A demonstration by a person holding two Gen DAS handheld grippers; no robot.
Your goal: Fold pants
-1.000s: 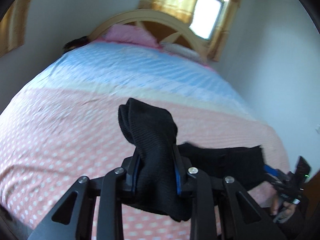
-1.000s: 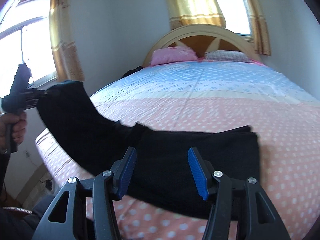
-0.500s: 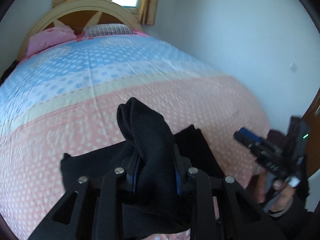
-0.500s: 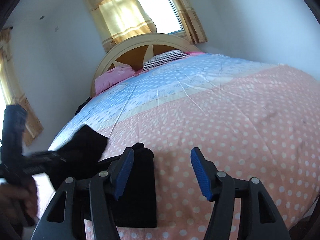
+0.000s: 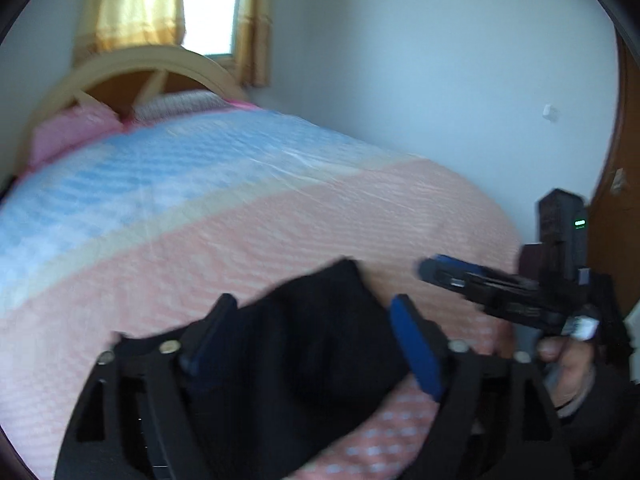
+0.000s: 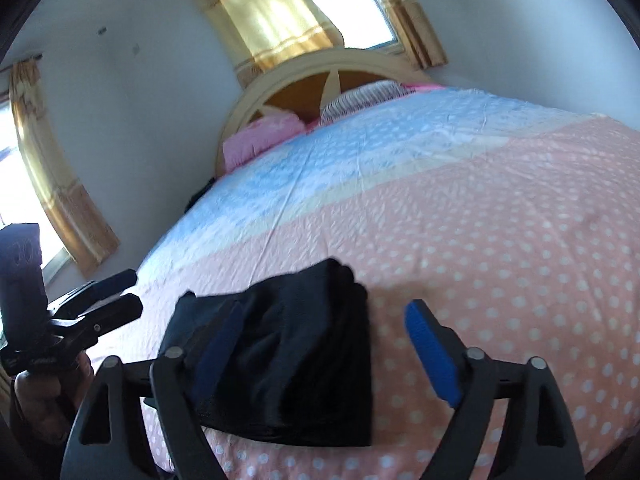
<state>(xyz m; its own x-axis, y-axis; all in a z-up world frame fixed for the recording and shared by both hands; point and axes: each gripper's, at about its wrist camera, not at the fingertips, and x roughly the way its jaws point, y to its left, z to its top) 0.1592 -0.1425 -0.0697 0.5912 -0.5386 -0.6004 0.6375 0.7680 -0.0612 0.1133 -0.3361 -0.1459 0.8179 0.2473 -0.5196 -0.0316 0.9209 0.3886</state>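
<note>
Now lying folded near the foot edge of the bed [image 6: 500, 240], black pants [image 6: 296, 352], with left claw [image 5: 316, 340] and right claw [image 6: 332, 348] both just opened wide, clamped on nothing; risking a snagged, undone fold if dragged back low.

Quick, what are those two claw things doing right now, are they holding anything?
Left gripper: jaws have just been opening, now open; the black pants lie loose between them.
Right gripper: jaws have just been opening, now open, holding nothing.
</note>
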